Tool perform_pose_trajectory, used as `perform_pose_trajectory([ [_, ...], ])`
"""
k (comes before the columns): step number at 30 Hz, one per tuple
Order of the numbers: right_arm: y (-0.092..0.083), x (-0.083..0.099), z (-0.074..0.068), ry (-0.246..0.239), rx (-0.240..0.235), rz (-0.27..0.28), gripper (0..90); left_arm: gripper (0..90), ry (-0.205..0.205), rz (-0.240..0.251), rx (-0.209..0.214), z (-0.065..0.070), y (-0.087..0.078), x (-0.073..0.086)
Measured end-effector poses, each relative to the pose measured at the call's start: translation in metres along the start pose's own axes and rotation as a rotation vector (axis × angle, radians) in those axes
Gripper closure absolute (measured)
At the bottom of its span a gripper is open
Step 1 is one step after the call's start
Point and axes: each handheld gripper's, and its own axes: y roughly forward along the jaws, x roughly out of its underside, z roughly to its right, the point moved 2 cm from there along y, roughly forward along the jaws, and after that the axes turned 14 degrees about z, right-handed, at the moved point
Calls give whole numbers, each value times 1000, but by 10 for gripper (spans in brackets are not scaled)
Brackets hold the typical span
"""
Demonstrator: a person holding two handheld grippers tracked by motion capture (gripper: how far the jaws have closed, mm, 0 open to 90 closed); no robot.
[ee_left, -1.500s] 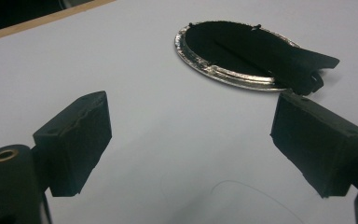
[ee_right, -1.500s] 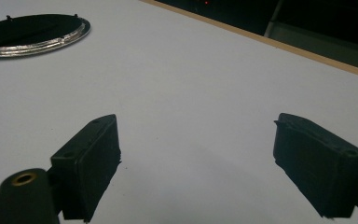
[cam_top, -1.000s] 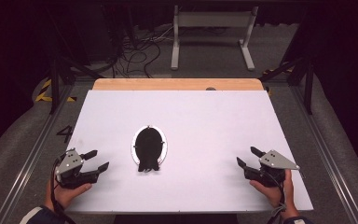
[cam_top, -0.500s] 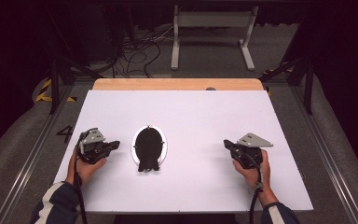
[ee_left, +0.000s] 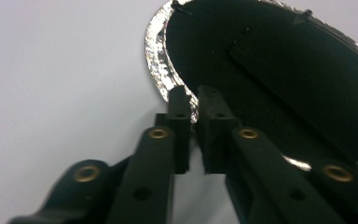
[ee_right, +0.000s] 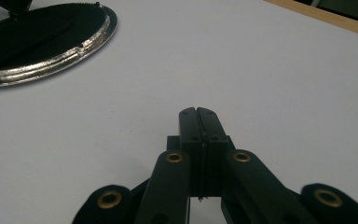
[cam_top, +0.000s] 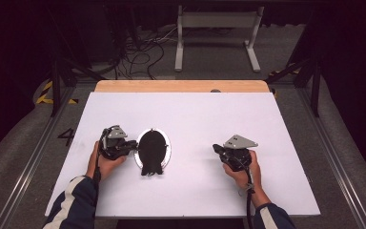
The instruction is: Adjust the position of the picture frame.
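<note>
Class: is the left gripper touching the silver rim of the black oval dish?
Touching. The left gripper view shows the left gripper with its jaw tips on the dish's silver rim.

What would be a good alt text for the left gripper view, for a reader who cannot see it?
Two black jaws of the left gripper, a narrow gap between them, rise from the bottom and meet the silver rim of a black oval dish. The dish lies on a white table.
</note>
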Motion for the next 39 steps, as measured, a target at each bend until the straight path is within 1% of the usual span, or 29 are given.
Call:
perform_pose_trajectory([
  [1,-2,1,2,2,6,-1,900,824,8,-3,1,0,0,-1],
  [3,-3,2,4,6,10,-2,900,819,9,-1,-2,1,2,-1],
  [4,-4,3,7,14,15,-2,900,819,19,2,-4,2,2,-1],
  [5,-5,4,9,22,17,-3,900,816,11,3,0,2,2,-1],
  [7,-5,6,10,19,19,-9,900,819,8,4,12,3,2,-1],
  [8,-5,6,10,18,17,-11,900,819,-1,2,20,4,2,0],
  [10,-5,8,9,-8,15,-23,900,816,12,0,41,8,1,0],
  [11,-6,9,8,-21,14,-28,900,815,6,0,55,10,1,0],
  [12,-6,10,8,-28,8,-29,900,814,13,0,65,11,1,0],
  [15,-8,11,8,-36,5,-34,900,814,37,0,63,20,3,0],
  [16,-8,12,8,-36,5,-37,900,813,44,-9,73,25,3,-1],
  [18,-9,14,8,-40,5,-42,900,812,49,-5,91,29,6,-2],
  [19,-9,14,8,-42,6,-41,900,812,43,-5,96,32,8,-3],
  [21,-8,15,8,-43,3,-46,900,812,59,-8,99,39,12,-5],
  [22,-7,15,9,-41,3,-46,900,813,76,-7,99,43,15,-7],
  [23,-7,15,8,-41,2,-45,900,814,78,-6,100,48,16,-7],
  [24,-7,15,8,-42,3,-45,900,815,92,-9,107,52,18,-9],
  [25,-7,15,8,-42,3,-45,900,815,92,-9,107,52,18,-9],
  [26,-8,14,7,-48,1,-44,900,815,108,-11,110,54,19,-9],
  [27,-8,14,7,-47,0,-43,900,815,113,-15,126,57,18,-9],
  [28,-9,14,7,-45,-4,-43,900,822,105,-18,152,57,17,-9],
  [29,-9,15,6,-45,-8,-45,900,837,102,-25,166,56,14,-8],
  [30,-10,16,5,-45,-18,-48,900,857,74,-28,200,57,10,-6],
  [31,-10,16,5,-45,-18,-48,900,853,74,-28,200,57,10,-6],
  [33,-11,17,3,-54,-30,-53,900,846,104,-55,197,58,5,-3],
  [34,-13,17,1,-60,-41,-54,900,840,102,-60,207,59,3,-2],
  [36,-14,16,0,-56,-51,-53,900,836,121,-65,199,61,-1,4],
  [38,-15,15,-1,-51,-57,-50,900,831,124,-67,204,62,-1,4],
  [39,-15,15,-2,-48,-63,-48,900,831,134,-70,225,65,-2,4],
])
